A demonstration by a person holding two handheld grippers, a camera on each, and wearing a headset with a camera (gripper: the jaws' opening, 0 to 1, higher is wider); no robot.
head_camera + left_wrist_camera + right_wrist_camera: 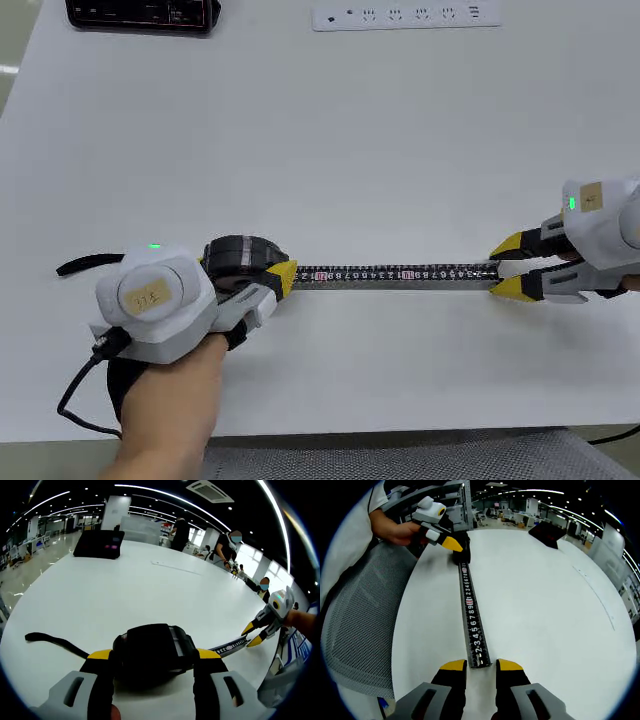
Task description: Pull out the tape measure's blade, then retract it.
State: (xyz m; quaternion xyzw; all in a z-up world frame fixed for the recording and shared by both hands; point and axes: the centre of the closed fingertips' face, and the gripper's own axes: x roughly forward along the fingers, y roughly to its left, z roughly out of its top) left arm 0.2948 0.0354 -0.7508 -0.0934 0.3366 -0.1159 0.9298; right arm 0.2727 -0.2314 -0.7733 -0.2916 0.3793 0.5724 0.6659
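Clenched the tape measure (238,258) in left gripper (154,655) jaws, held right gripper (513,267) jaws apart around tip of the pulled-out blade (395,274), probably needed guided retracting next.

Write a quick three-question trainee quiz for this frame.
1. True or false: the blade is fully inside the tape measure case.
2. The left gripper clamps: A) the power strip B) the tape measure case C) the black strap.
3. Which end of the blade lies between the open jaws of the right gripper?
Key: 1 false; 2 B; 3 the tip (free end).
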